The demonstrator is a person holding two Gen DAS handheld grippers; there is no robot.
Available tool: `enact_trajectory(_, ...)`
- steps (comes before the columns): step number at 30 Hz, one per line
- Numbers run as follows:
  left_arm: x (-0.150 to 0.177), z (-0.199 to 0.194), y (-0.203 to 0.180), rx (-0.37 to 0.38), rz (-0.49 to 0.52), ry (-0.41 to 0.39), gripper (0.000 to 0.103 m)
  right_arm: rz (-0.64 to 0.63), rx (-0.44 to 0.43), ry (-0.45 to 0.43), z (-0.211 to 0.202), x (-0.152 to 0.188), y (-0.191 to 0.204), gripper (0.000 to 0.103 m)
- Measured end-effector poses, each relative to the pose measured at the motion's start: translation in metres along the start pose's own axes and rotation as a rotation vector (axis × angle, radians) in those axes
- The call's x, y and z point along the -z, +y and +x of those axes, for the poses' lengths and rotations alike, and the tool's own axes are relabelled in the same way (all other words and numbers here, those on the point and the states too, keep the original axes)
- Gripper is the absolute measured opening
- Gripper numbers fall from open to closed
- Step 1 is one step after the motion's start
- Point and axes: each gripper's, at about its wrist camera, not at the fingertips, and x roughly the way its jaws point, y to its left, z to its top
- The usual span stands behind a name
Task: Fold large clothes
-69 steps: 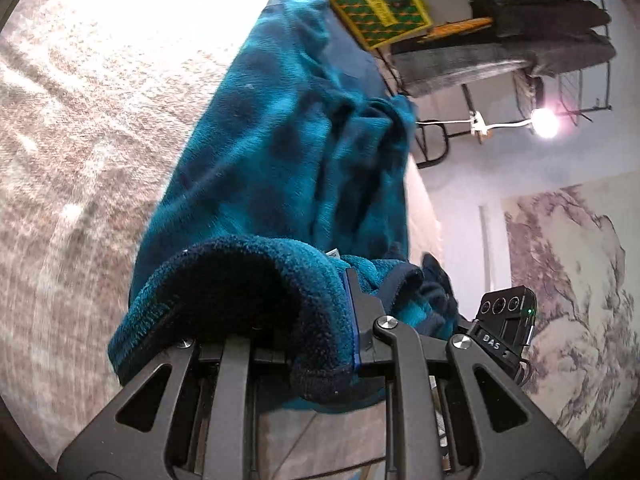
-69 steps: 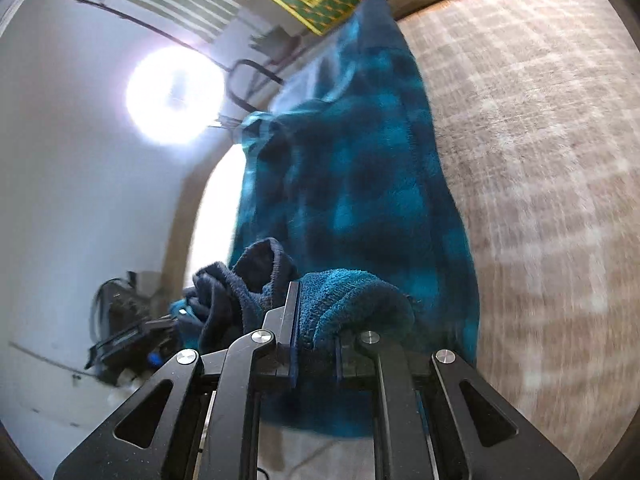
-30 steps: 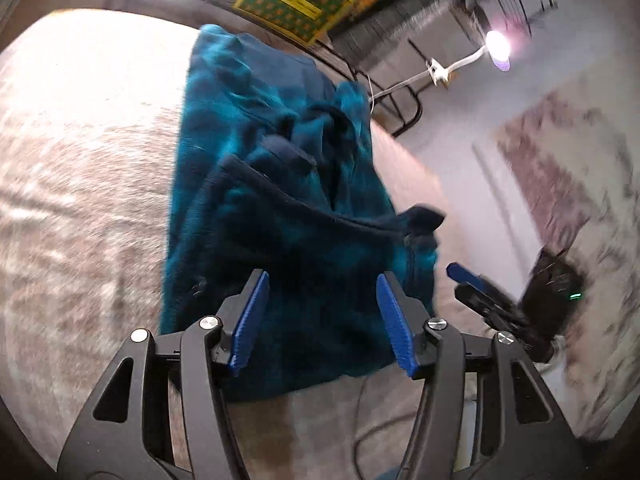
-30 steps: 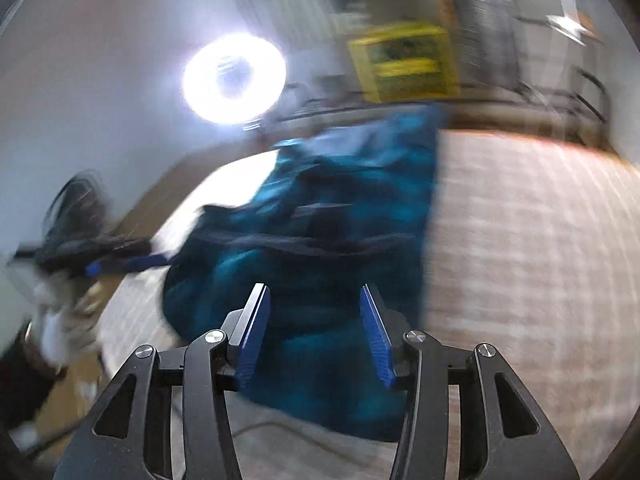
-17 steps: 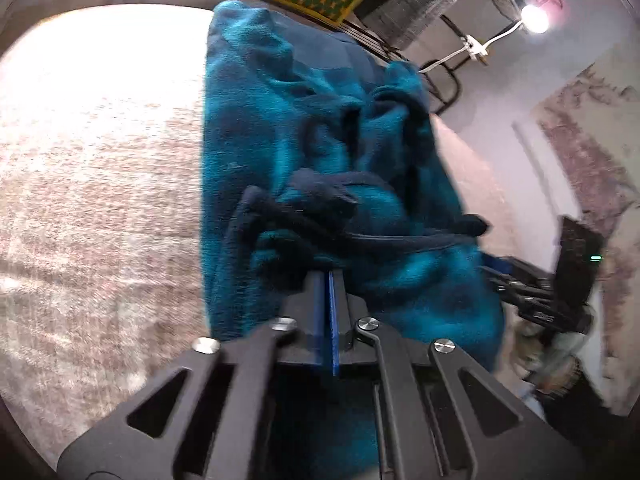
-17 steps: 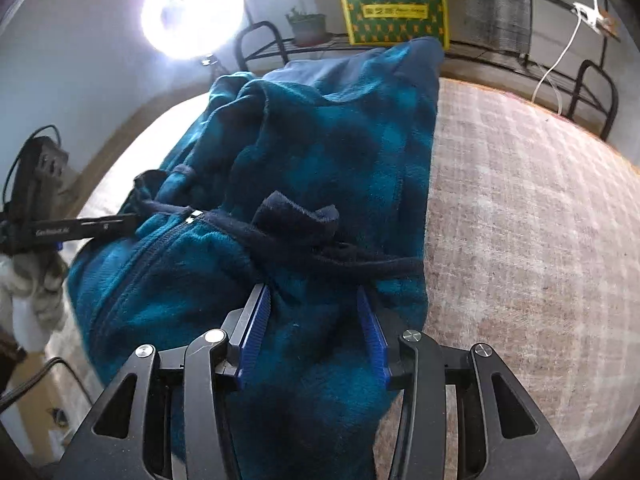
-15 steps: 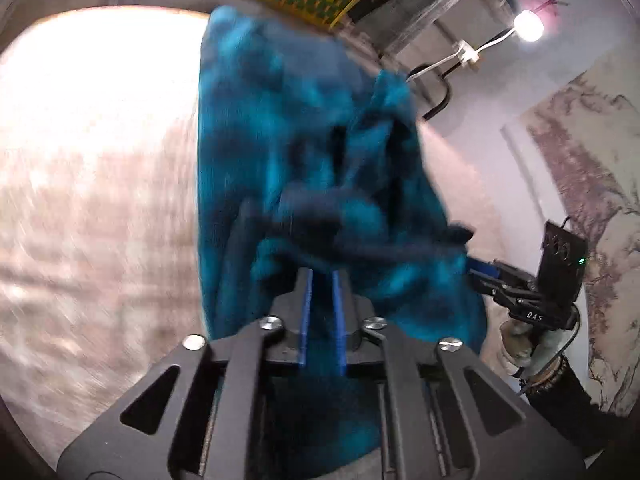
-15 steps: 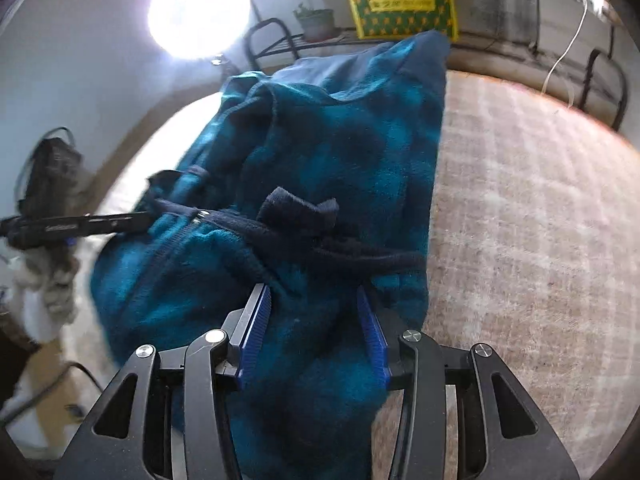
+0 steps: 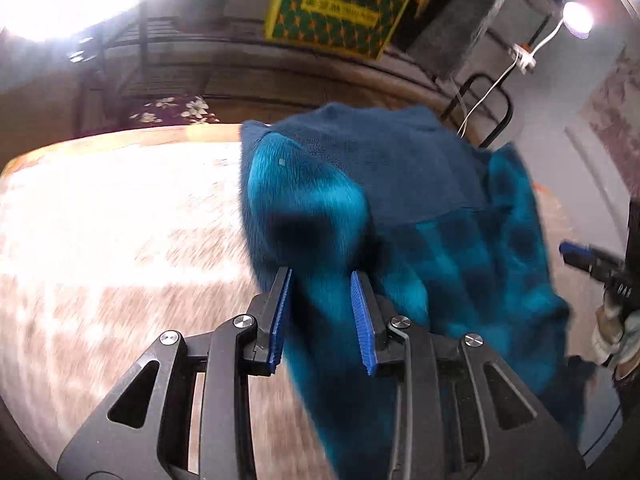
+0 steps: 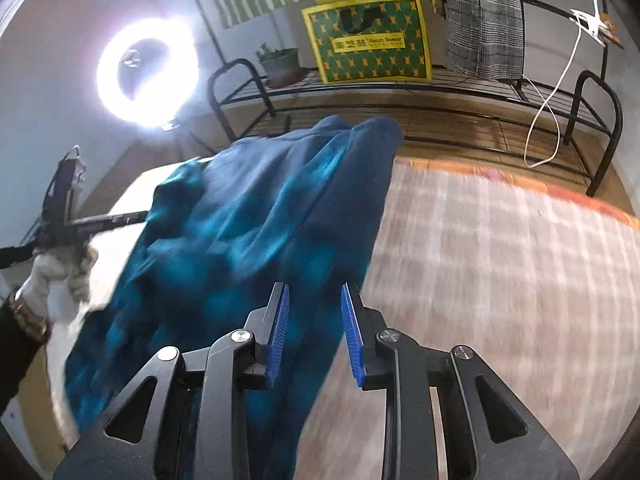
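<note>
Holding left hand-held gripper (image 9: 322, 316): parted, teal fleece garment (image 9: 420, 216) bunched between its fingers.
Right hand-held gripper (image 10: 314, 328): parted, over garment's edge.

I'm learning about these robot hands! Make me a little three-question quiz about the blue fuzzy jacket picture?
1. True or false: the left gripper is open.
2. What lies under the blue jacket? A) checked blanket B) bare wooden floor C) grass
3. Fill in: the yellow-and-green bag stands on a black metal ____.

Key: 1 true, its fingers are apart with fleece between them. 2 A, the checked blanket. 3 rack.
</note>
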Motion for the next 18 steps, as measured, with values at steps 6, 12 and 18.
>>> enact_trajectory(6, -0.006, 0.013, -0.01, -0.005, 0.085, -0.021, 0.03, -0.007, 0.004, 0.044, 0.067, -0.038, -0.004, 0.025)
enact_trajectory(12, -0.013, 0.006, -0.003, 0.056, 0.056, -0.002, 0.03, -0.032, 0.036, 0.081, 0.09, -0.053, 0.003, 0.024)
enact_trajectory(18, -0.033, -0.022, 0.053, 0.135, -0.107, -0.093, 0.038, -0.033, -0.051, 0.061, 0.058, -0.058, -0.016, 0.029)
